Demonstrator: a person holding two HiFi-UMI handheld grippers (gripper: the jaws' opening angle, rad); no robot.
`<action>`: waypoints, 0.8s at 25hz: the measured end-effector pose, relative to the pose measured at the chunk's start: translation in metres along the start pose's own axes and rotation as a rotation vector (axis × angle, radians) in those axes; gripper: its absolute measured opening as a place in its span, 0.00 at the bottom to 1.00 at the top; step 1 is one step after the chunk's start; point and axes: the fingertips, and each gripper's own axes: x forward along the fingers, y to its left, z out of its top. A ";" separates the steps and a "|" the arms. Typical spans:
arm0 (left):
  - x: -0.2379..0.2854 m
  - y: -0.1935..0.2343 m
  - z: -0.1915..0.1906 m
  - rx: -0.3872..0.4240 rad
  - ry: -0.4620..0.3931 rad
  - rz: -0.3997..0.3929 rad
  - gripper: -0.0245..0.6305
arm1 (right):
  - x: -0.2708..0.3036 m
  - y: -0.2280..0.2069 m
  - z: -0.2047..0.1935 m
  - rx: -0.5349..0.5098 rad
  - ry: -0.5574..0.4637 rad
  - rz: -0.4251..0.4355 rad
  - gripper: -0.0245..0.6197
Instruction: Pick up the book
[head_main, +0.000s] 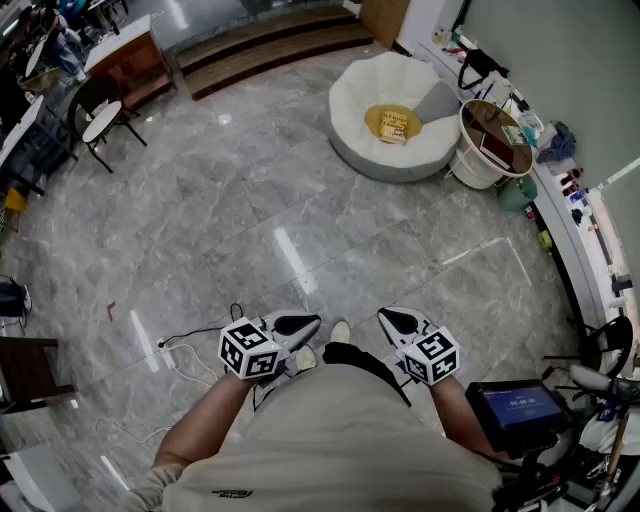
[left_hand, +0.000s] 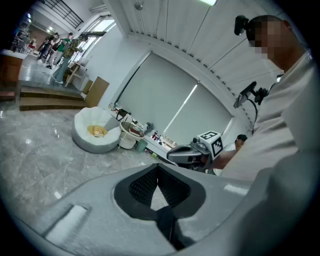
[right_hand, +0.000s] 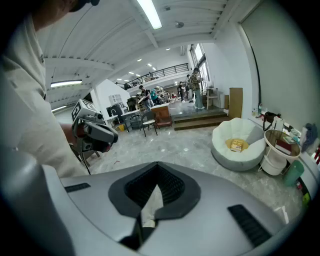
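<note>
Yellowish book (head_main: 394, 128) is lying in the middle of the white round seat (head_main: 352, 110).
Well apart from that seat, across the grey marble floor (head_main: 250, 220), the person is holding the left gripper (head_main: 312, 322) and right gripper (head_main: 384, 316) side by side, both pointing toward the seat, jaws pressed together, gripping nothing.

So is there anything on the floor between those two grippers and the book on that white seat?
Nothing visible does. The book lies in the white beanbag seat, and only bare marble floor stretches between it and the left gripper and right gripper.
</note>
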 end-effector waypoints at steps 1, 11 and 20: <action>0.005 0.002 0.008 0.004 -0.017 0.005 0.05 | 0.002 -0.005 0.006 -0.003 -0.010 0.006 0.06; 0.083 0.006 0.068 0.145 0.108 0.009 0.05 | -0.016 -0.084 0.067 -0.004 -0.126 0.009 0.06; 0.158 0.016 0.099 0.223 0.173 0.005 0.05 | -0.018 -0.151 0.066 0.062 -0.152 0.015 0.06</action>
